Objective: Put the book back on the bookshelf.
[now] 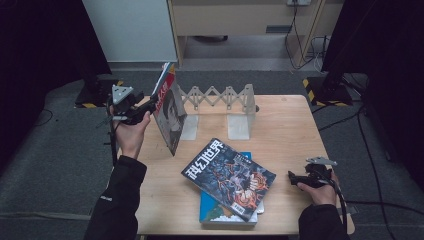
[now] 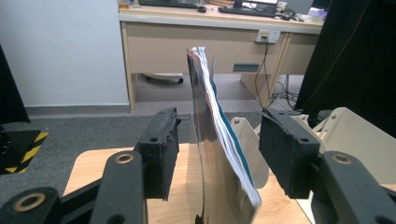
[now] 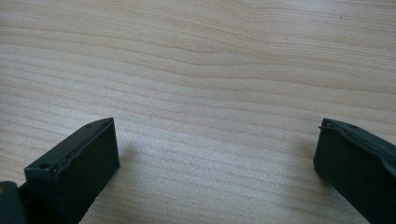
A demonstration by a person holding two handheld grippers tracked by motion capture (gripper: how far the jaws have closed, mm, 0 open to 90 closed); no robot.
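A magazine (image 1: 170,112) stands upright at the table's back left, tilted against the left end of a white folding rack (image 1: 220,97). My left gripper (image 1: 150,105) is held level at the magazine's upper edge. In the left gripper view the magazine (image 2: 210,130) stands edge-on between the two pads (image 2: 161,149), with a gap on each side, so the jaws are open. My right gripper (image 1: 295,177) rests low at the front right; its jaws (image 3: 217,154) stand wide apart over bare wood with nothing between them.
A dark science-fiction magazine (image 1: 228,177) lies flat on a blue book (image 1: 212,210) at the front middle of the wooden table (image 1: 290,130). The rack's white end plates (image 1: 239,122) stand at the back middle. Dark carpet and black stands surround the table.
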